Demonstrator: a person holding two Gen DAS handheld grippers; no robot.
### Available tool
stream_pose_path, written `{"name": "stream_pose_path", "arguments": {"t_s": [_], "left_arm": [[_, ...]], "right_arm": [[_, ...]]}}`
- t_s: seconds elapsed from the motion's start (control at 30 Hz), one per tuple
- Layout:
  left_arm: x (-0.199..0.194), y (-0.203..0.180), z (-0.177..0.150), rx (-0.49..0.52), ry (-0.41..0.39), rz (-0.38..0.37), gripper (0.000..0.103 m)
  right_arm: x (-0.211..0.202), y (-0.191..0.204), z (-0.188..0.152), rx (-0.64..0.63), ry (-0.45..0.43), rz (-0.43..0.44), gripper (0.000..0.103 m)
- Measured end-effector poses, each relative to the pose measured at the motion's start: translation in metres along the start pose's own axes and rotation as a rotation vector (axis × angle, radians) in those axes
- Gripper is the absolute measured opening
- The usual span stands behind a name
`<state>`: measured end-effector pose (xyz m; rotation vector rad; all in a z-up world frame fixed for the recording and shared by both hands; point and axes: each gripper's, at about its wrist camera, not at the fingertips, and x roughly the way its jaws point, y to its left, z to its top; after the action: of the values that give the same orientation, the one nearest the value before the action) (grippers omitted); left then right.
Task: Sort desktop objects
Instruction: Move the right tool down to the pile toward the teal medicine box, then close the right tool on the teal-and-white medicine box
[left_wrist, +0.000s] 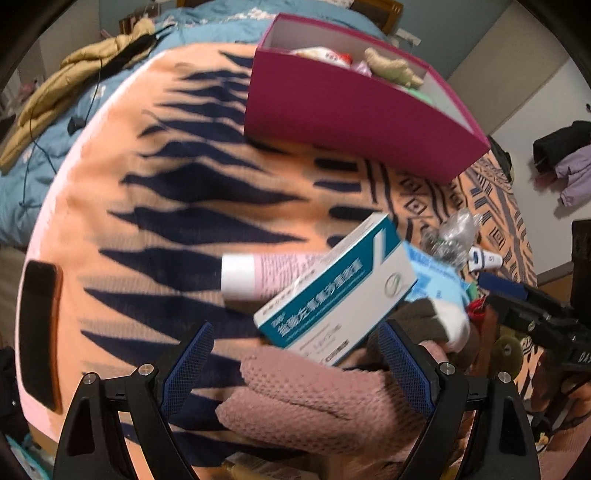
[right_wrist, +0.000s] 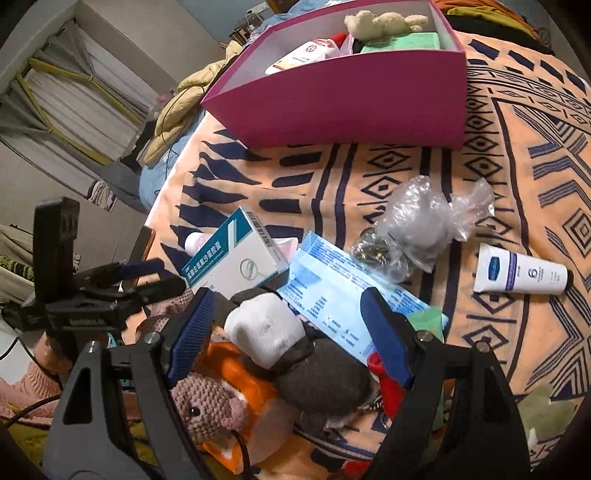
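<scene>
A heap of loose items lies on the orange patterned cloth (right_wrist: 517, 155). My left gripper (left_wrist: 295, 354) is open over a pink knitted piece (left_wrist: 317, 406), just below a teal and white medicine box (left_wrist: 340, 291) that leans on a pink tube (left_wrist: 258, 277). My right gripper (right_wrist: 288, 321) is open above a grey and white sock bundle (right_wrist: 266, 328), beside a light blue packet (right_wrist: 343, 291). The medicine box (right_wrist: 229, 258) lies to its left. The magenta box (right_wrist: 351, 99) at the back holds a plush toy, a bottle and a green pack.
A crumpled clear plastic bag (right_wrist: 424, 225) and a white tube (right_wrist: 521, 273) lie to the right. A crocheted pink animal (right_wrist: 207, 406) and an orange pouch (right_wrist: 240, 373) are near my right gripper. A dark phone (left_wrist: 38, 332) lies at the cloth's left edge.
</scene>
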<state>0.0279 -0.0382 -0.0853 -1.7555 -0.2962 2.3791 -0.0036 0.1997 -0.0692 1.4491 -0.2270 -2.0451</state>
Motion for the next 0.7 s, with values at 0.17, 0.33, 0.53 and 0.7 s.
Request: {"name": "stream_pose_path", "arguments": {"t_s": [0.17, 0.33, 0.53, 0.7], "left_arm": [[0.010, 0.005, -0.004, -0.023, 0.034, -0.034, 0.093], [0.022, 0.008, -0.003, -0.054, 0.073, -0.092, 0.093], [0.037, 0.020, -0.005, -0.134, 0.144, -0.188, 0.093], [0.047, 0.024, -0.005, -0.159, 0.177, -0.246, 0.093]], "right_arm": [[0.014, 0.007, 0.008, -0.036, 0.034, 0.015, 0.082], [0.032, 0.019, 0.017, -0.091, 0.075, 0.019, 0.082], [0.054, 0.029, 0.031, -0.157, 0.117, 0.022, 0.082], [0.068, 0.032, 0.038, -0.189, 0.146, 0.030, 0.082]]}}
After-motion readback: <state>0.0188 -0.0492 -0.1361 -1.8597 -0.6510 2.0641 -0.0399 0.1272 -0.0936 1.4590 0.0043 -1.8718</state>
